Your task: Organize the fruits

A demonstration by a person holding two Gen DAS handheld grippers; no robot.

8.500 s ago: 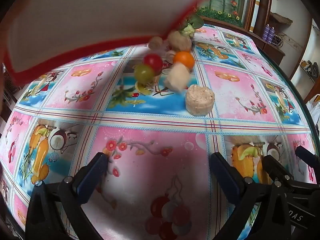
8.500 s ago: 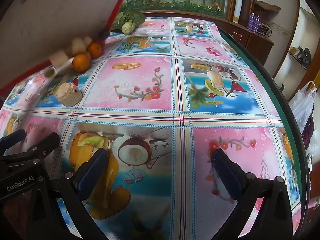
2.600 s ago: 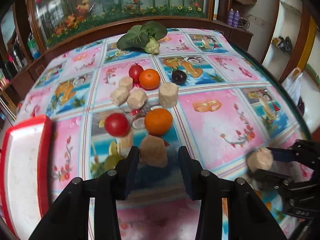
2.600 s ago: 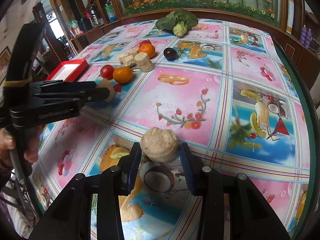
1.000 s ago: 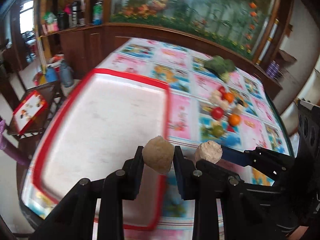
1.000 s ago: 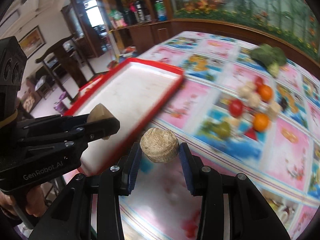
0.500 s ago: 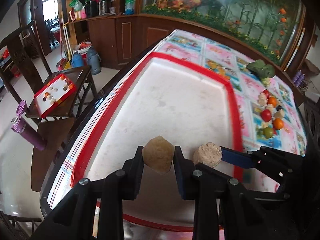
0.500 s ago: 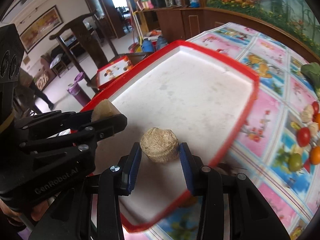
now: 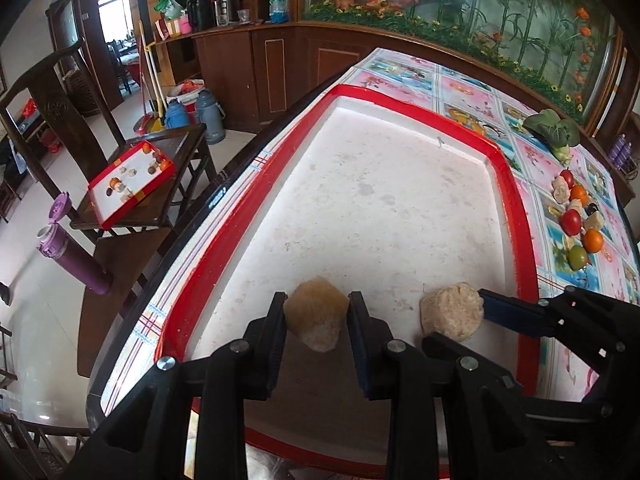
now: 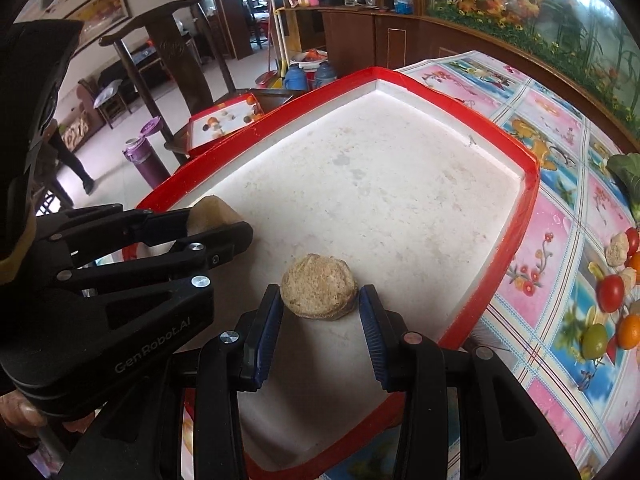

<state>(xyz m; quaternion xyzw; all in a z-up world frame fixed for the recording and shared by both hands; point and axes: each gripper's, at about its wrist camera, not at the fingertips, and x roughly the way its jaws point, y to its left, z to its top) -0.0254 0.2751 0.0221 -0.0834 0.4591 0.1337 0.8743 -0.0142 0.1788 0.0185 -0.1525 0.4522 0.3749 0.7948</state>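
My left gripper [image 9: 317, 322] is shut on a tan lumpy piece [image 9: 316, 318], low over the near end of the red-rimmed white tray [image 9: 400, 184]. My right gripper [image 10: 320, 308] stands around a round tan cake [image 10: 319, 293] that looks set on the tray floor [image 10: 380, 184]; there is a small gap at the right pad [image 10: 370, 320]. The right gripper and its cake [image 9: 452, 314] show to the right in the left wrist view. The left gripper [image 10: 216, 220] shows at left in the right wrist view. Tomatoes, oranges and a green fruit [image 9: 578, 224] lie on the tablecloth beyond the tray.
The tray lies along the table's left edge [image 9: 192, 236]. A leafy green vegetable [image 9: 554, 130] sits at the far end. Off the table to the left stand a chair holding a small red tray [image 9: 130, 180] and a purple flask [image 9: 74, 256].
Both grippers have come lower and further over the tray with their pieces. The right jaws now stand slightly wider around the round cake.
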